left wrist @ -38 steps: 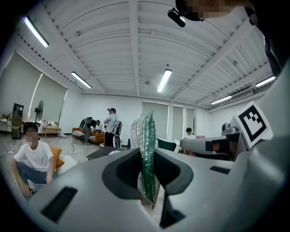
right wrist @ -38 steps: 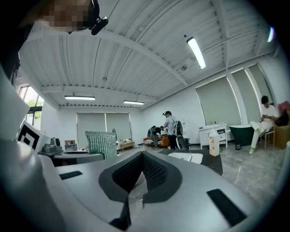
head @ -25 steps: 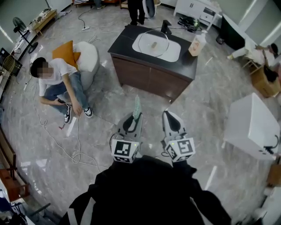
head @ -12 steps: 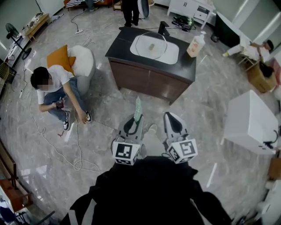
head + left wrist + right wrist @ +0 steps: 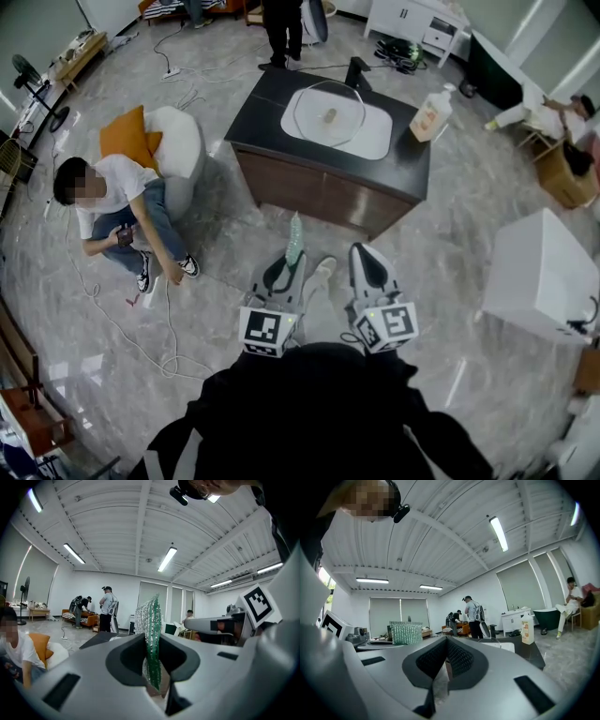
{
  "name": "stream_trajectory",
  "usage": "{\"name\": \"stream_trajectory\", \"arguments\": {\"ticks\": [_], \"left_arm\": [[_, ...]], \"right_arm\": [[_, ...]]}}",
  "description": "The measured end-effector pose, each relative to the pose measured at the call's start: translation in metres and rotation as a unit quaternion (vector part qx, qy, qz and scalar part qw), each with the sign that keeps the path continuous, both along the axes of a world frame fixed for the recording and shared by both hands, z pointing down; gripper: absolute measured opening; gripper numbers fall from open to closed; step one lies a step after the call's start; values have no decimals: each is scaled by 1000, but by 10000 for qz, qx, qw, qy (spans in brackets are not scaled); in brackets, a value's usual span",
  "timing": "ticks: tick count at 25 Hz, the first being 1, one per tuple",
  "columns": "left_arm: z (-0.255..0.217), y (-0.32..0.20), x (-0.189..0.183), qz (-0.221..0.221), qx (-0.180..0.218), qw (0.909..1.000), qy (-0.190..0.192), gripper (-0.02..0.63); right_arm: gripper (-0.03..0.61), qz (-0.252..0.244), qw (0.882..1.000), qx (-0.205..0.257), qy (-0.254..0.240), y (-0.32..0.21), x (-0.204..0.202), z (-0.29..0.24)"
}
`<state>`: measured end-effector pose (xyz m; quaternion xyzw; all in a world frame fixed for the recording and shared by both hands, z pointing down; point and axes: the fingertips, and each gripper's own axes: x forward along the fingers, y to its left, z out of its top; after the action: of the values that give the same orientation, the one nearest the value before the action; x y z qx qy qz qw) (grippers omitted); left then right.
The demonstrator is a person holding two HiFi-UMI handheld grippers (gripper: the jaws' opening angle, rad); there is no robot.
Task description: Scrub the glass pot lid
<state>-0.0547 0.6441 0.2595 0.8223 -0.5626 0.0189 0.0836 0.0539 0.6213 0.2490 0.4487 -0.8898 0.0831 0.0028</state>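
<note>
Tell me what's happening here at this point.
A person stands short of the counter, a gripper in each hand. The left gripper holds a green scrub pad upright in its jaws; the right gripper is shut and empty. The glass lid lies over the sink, untouched.

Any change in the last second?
The wearer stepped toward the sink counter: it sits slightly nearer, and a shoe now shows between the grippers. Nothing grabbed or released. The left gripper still shut on the scrub pad, right gripper still shut, empty; glass lid still in the sink.
</note>
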Motion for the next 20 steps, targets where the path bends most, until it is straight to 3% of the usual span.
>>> {"name": "stream_trajectory", "arguments": {"ticks": [20], "left_arm": [[6, -278, 4, -131, -422, 9989, -179, 59]], "right_arm": [[3, -165, 9987, -466, -79, -280, 8, 4]]}}
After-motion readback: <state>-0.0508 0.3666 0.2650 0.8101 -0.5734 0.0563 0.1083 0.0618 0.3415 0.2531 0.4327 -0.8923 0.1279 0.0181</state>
